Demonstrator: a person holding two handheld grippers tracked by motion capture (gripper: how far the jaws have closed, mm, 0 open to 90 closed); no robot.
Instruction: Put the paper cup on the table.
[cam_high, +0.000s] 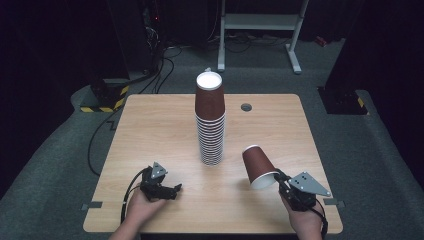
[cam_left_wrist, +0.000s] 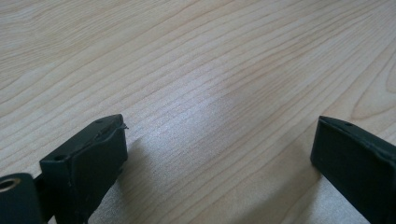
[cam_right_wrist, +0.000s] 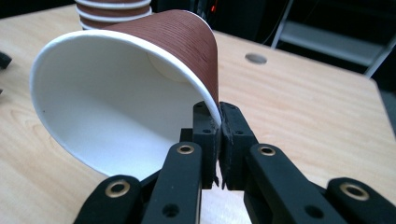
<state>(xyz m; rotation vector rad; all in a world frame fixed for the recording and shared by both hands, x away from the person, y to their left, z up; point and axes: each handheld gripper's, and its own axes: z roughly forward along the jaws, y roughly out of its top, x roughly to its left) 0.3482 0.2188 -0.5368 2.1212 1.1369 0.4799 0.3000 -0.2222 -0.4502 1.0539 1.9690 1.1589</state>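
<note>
A brown paper cup (cam_high: 258, 166) with a white inside is pinched by its rim in the right gripper (cam_high: 283, 181), jaws closed on the wall, one inside and one outside. The cup is tilted, mouth toward the person, above the wooden table (cam_high: 150, 125) near its front right. Just behind it to the left, mid-table, stands a tall stack of inverted brown cups (cam_high: 210, 120); the right gripper view cuts off most of it. The left gripper (cam_high: 172, 190) rests low at front left, jaws wide apart, empty.
</note>
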